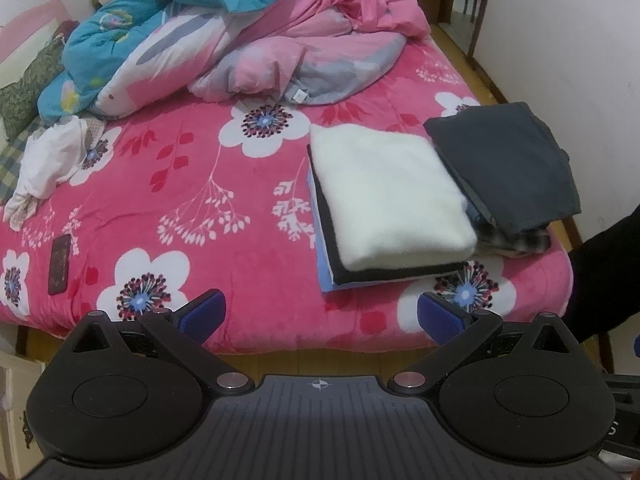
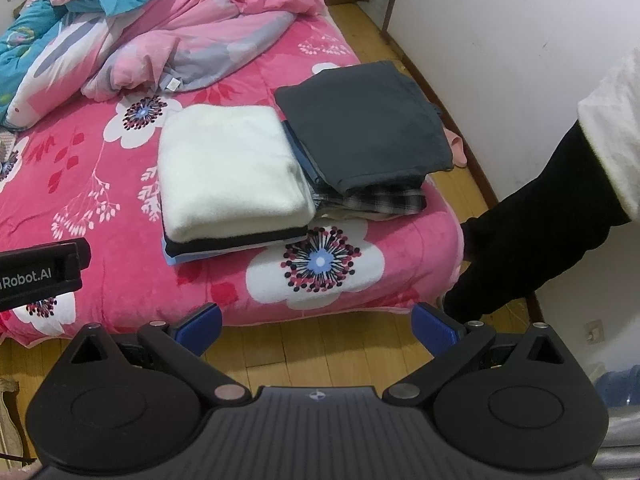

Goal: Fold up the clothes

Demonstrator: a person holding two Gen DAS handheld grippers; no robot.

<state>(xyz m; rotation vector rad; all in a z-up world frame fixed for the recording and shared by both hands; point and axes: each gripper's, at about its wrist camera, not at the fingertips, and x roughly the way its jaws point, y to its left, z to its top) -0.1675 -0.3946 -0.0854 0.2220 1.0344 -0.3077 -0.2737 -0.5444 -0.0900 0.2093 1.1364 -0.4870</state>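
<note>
Two piles of folded clothes lie on the pink flowered bed near its front right corner. A folded white garment tops one pile, over black and blue pieces. Beside it a folded dark grey garment rests on plaid and other items. A crumpled white garment lies loose at the bed's left side. My left gripper hangs open over the bed's front edge, holding nothing. My right gripper is open above the wooden floor, short of the bed, also without anything in it.
Heaped pink and blue quilts fill the bed's far end. A dark phone-like object lies at front left. A person's black sleeve reaches down at the right by the white wall. The left gripper's body shows at the left edge.
</note>
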